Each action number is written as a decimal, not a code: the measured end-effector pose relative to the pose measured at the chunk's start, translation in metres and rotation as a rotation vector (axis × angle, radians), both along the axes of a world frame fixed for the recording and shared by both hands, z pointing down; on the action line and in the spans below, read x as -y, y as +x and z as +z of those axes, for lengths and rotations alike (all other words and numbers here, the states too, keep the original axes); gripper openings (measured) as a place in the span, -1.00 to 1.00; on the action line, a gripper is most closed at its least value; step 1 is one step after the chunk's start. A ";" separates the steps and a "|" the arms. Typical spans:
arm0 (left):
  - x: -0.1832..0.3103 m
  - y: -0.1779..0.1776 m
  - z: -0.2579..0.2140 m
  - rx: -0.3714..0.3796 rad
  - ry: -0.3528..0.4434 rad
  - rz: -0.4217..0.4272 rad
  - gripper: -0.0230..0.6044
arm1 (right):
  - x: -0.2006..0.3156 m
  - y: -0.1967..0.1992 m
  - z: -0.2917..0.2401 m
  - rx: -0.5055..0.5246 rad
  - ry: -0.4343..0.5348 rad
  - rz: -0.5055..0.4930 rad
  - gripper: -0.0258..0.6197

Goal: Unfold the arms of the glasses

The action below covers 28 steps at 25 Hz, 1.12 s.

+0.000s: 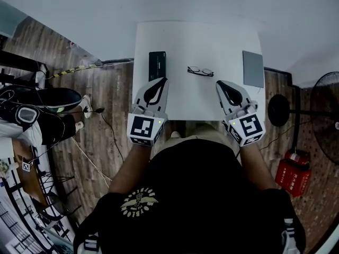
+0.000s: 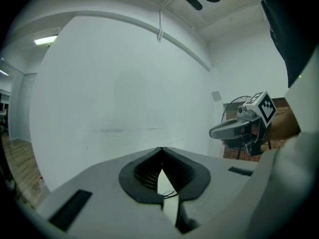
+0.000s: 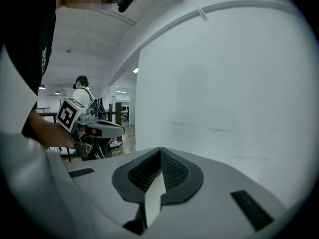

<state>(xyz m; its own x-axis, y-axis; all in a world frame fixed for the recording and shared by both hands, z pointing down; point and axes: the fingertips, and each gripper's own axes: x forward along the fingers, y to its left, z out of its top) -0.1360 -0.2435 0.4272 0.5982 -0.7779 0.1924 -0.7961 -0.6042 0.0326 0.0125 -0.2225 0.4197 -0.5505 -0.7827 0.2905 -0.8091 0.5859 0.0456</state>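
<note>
The thin dark-framed glasses (image 1: pixel 200 71) lie folded on the white table (image 1: pixel 196 41), near its middle. My left gripper (image 1: pixel 163 80) hovers over the table's near left part, with its tips a little left of and nearer than the glasses. My right gripper (image 1: pixel 219 83) is at the near right, just right of the glasses. Both point away from me toward the far wall. In the left gripper view the jaws (image 2: pixel 161 149) meet at their tips, with nothing between them. The right gripper (image 3: pixel 160 149) is shut and empty too. Neither touches the glasses.
A black flat case (image 1: pixel 157 65) lies left of the glasses, just beyond the left gripper. A grey flat pad (image 1: pixel 253 69) lies at the table's right edge. A fan (image 1: pixel 326 115), a round stand base (image 1: pixel 279 110) and a red box (image 1: pixel 293 176) stand on the floor at right.
</note>
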 end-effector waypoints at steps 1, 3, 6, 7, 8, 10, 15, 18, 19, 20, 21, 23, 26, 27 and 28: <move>0.001 -0.001 0.004 0.003 -0.013 -0.004 -0.91 | 0.002 0.000 0.003 -0.004 -0.007 -0.005 -0.92; 0.001 -0.001 0.013 0.007 -0.039 -0.012 -0.91 | 0.006 -0.001 0.007 -0.012 -0.018 -0.016 -0.92; 0.005 0.000 0.024 0.006 -0.057 -0.018 -0.91 | 0.013 0.001 0.015 -0.016 -0.034 -0.027 -0.92; 0.007 0.001 0.027 0.006 -0.060 -0.019 -0.91 | 0.016 0.001 0.018 -0.018 -0.039 -0.030 -0.92; 0.009 0.003 0.029 0.009 -0.064 -0.022 -0.91 | 0.019 0.002 0.021 -0.021 -0.043 -0.033 -0.92; 0.013 0.007 0.032 0.022 -0.076 -0.027 -0.91 | 0.023 0.004 0.028 -0.028 -0.052 -0.038 -0.92; 0.017 0.017 0.048 0.041 -0.118 -0.025 -0.91 | 0.041 0.007 0.046 -0.040 -0.074 -0.066 -0.92; 0.020 0.023 0.061 0.059 -0.160 -0.034 -0.91 | 0.052 0.012 0.058 -0.046 -0.092 -0.071 -0.92; 0.021 0.025 0.064 0.058 -0.165 -0.035 -0.91 | 0.055 0.014 0.062 -0.047 -0.100 -0.072 -0.92; 0.022 0.027 0.067 0.053 -0.167 -0.035 -0.91 | 0.057 0.015 0.066 -0.049 -0.107 -0.074 -0.92; 0.024 0.029 0.070 0.048 -0.165 -0.033 -0.91 | 0.059 0.016 0.070 -0.050 -0.115 -0.077 -0.92; 0.027 0.035 0.077 0.041 -0.153 -0.021 -0.91 | 0.062 0.019 0.077 -0.051 -0.129 -0.080 -0.92; 0.032 0.044 0.090 0.075 -0.154 0.002 -0.91 | 0.064 0.026 0.085 -0.050 -0.146 -0.075 -0.92; 0.034 0.048 0.094 0.080 -0.156 0.010 -0.91 | 0.064 0.029 0.087 -0.049 -0.151 -0.071 -0.92; 0.036 0.054 0.098 0.082 -0.158 0.020 -0.91 | 0.065 0.032 0.089 -0.049 -0.155 -0.067 -0.92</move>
<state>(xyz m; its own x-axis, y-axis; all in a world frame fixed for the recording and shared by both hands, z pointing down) -0.0823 -0.2792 0.5256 0.5905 -0.7222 0.3603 -0.7879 -0.6126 0.0635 0.0446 -0.2874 0.5084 -0.5820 -0.6886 0.4325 -0.7672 0.6413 -0.0112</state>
